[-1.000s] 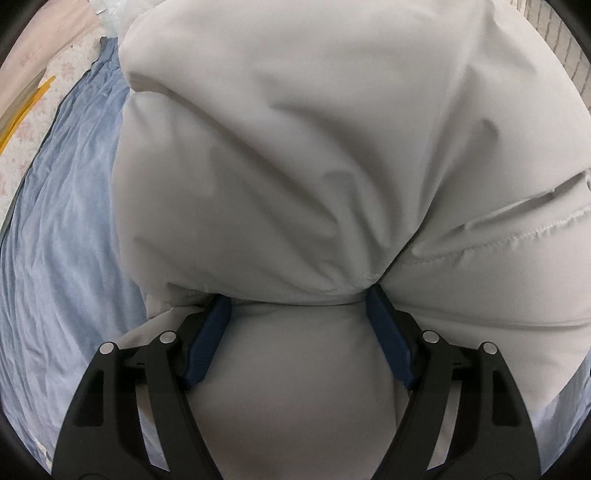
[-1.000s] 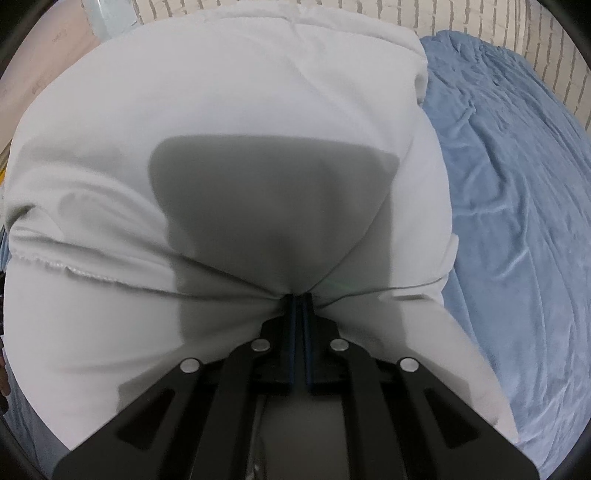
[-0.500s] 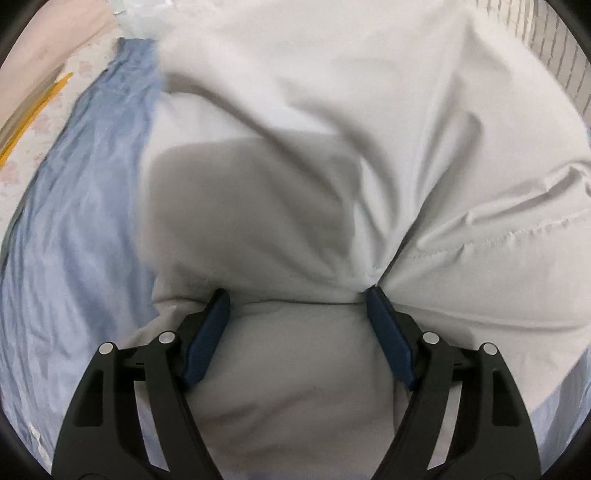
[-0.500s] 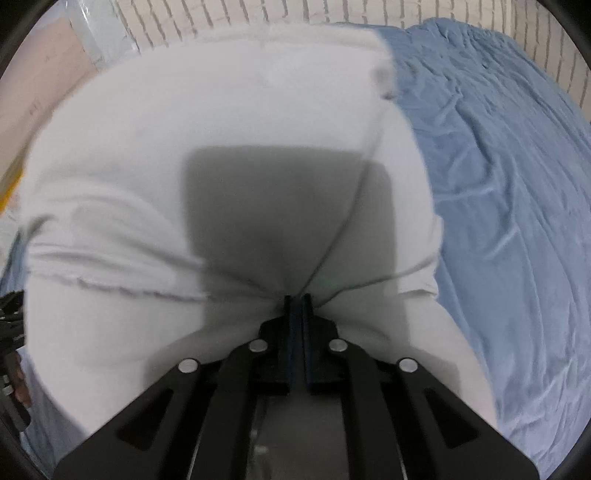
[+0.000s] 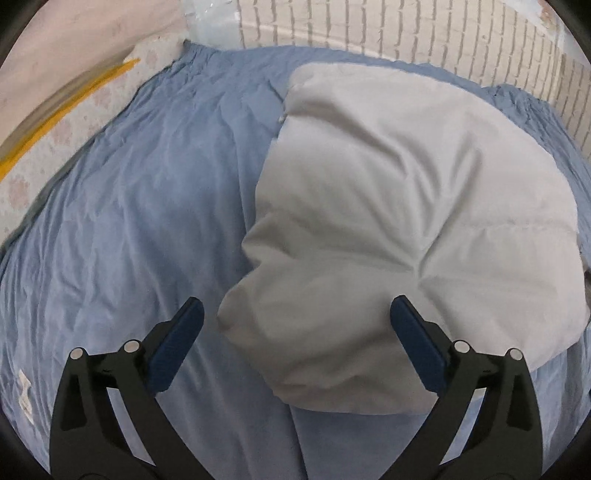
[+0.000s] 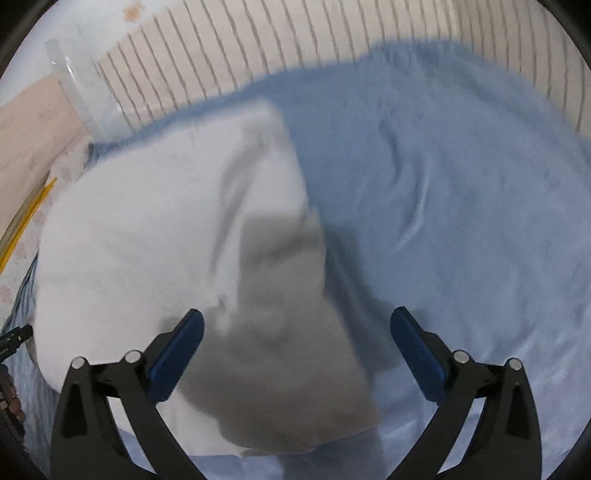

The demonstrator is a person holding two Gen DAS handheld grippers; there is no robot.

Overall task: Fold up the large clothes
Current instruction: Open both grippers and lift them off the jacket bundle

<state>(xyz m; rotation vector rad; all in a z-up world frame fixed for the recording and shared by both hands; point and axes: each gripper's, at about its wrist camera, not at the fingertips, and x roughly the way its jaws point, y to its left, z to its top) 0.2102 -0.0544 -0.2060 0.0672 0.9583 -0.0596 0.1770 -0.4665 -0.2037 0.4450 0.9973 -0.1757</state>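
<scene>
A puffy white padded garment lies folded in a thick bundle on the blue sheet. In the left wrist view my left gripper hovers over the bundle's near edge, its jaws opening wide with no pad touching the cloth. The right wrist view is blurred: the same white garment lies to the left and my right gripper stands above its near right corner. Its jaws are opening too, and the blue pads press on nothing.
The blue sheet spreads wide to the right of the garment. Striped bedding runs along the far edge. At the far left lie a pale floral cloth with a yellow strip and a clear plastic bag.
Both grippers have let go of the white garment and drawn back from it. The right jaws went from shut to wide apart, the left widened. The bundle now rests on the sheet.
</scene>
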